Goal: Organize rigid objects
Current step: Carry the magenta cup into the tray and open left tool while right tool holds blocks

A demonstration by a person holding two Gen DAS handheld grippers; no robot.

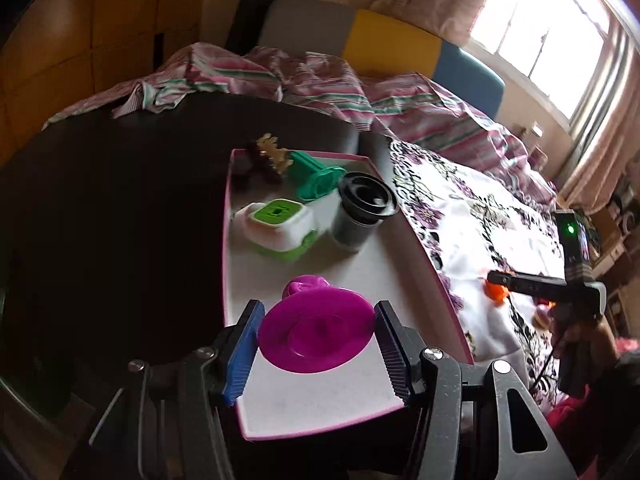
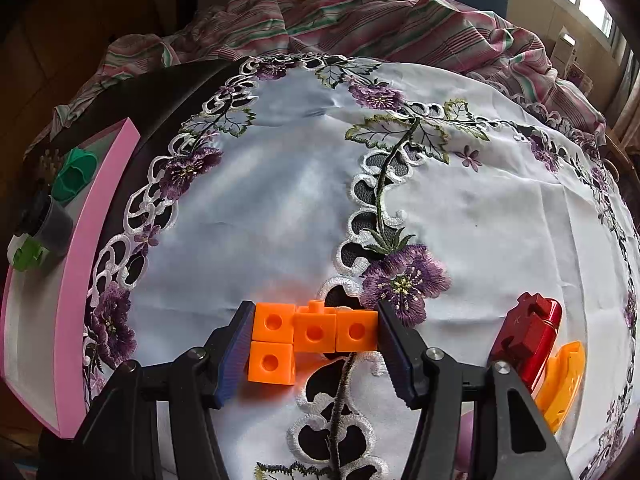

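Left gripper (image 1: 316,340) clenches the magenta disc piece (image 1: 316,334) over the pink-rimmed tray (image 1: 432,264) on a dark table (image 1: 120,208). Right gripper (image 2: 316,340) grasps the orange cube block (image 2: 314,330) on the floral embroidered cloth (image 2: 280,200) (bright window (image 1: 540,40) behind, striped bedding (image 1: 320,84) beyond).

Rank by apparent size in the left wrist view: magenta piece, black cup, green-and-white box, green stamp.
1. magenta piece, though it is nearest the camera, held in the left gripper.
2-3. green-and-white box and black cup: look alike.
4. green stamp, farthest away.
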